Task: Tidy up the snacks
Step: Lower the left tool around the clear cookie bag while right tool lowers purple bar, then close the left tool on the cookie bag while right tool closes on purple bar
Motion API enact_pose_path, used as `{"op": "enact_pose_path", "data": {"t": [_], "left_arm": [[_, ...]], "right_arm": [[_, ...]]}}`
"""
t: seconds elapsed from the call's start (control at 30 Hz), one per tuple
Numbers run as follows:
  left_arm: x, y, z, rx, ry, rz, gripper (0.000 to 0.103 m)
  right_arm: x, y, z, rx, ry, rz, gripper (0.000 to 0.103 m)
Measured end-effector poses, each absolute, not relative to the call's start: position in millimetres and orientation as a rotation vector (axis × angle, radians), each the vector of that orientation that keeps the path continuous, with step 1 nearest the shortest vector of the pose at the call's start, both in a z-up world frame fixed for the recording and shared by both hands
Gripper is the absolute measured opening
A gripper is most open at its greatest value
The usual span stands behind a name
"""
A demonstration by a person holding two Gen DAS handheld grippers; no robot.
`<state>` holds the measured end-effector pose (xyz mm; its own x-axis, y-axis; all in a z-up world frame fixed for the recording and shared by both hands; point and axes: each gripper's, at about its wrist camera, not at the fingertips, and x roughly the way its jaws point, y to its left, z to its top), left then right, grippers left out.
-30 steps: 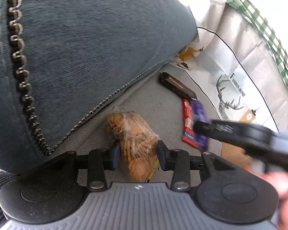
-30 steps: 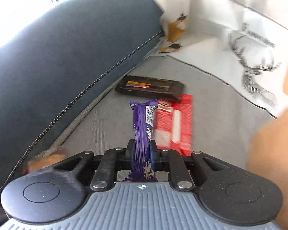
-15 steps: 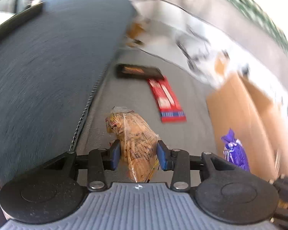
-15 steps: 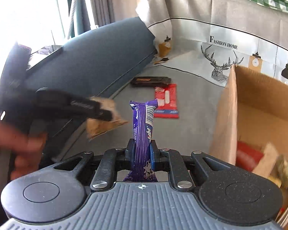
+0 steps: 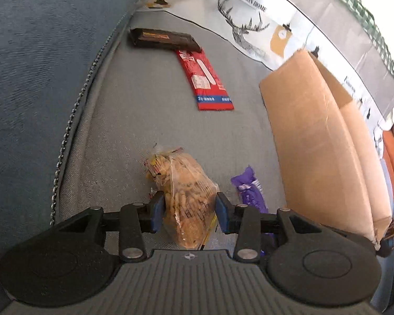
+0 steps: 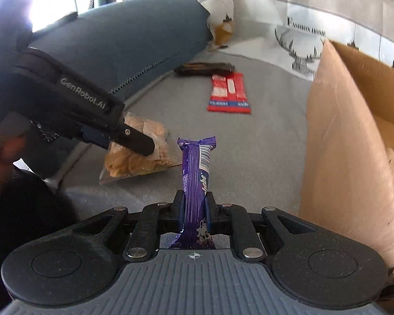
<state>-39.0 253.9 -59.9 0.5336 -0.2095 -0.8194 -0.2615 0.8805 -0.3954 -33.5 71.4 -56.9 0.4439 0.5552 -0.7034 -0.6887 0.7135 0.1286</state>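
Observation:
A clear bag of golden crackers [image 5: 186,183] sits between the blue pads of my left gripper [image 5: 189,204], over the grey sofa seat. Both pads still touch the bag while the jaws are opening a little. My right gripper [image 6: 194,204] is shut on a purple chocolate bar [image 6: 195,165], which stands upright out of the jaws. In the left wrist view that bar [image 5: 249,191] is just right of the bag. From the right wrist view, the left gripper [image 6: 144,147] reaches in from the left over the cracker bag [image 6: 136,155].
A red flat packet [image 5: 207,78] and a black bar packet [image 5: 162,38] lie farther back on the seat. An open cardboard box [image 6: 341,144] stands at the right with some snacks inside. A blue cushion [image 5: 39,65] lines the left side, and a deer-print cloth [image 5: 249,26] the back.
My right gripper has carried the purple bar back from the red packet to beside the box. The left gripper has rolled with the cracker bag still between its pads.

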Motion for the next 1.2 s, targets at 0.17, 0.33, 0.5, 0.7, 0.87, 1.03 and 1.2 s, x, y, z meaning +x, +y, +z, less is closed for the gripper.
{"op": "enact_pose_path", "data": {"t": [0.17, 0.33, 0.5, 0.7, 0.87, 1.03, 1.2], "left_arm": [[-35, 254, -63, -0.530, 1.029, 0.063, 0.051], [-35, 252, -64, -0.522, 1.034, 0.084, 0.056], [-33, 254, -66, -0.537, 1.050, 0.094, 0.062], [-28, 250, -67, -0.504, 1.065, 0.100, 0.067], [-26, 246, -68, -0.482, 1.065, 0.101, 0.069], [-24, 243, -68, -0.464, 1.066, 0.102, 0.071], [-21, 238, -68, -0.426, 1.068, 0.101, 0.072]], "right_arm": [[-32, 73, -66, -0.193, 0.830, 0.789, 0.019], [-31, 71, -68, -0.183, 0.851, 0.789, 0.029], [-31, 69, -67, -0.177, 0.854, 0.786, 0.035], [-32, 71, -69, -0.183, 0.862, 0.785, 0.036], [-32, 71, -69, -0.186, 0.860, 0.784, 0.036], [-32, 71, -70, -0.187, 0.859, 0.784, 0.036], [-31, 70, -69, -0.181, 0.856, 0.787, 0.036]]}}
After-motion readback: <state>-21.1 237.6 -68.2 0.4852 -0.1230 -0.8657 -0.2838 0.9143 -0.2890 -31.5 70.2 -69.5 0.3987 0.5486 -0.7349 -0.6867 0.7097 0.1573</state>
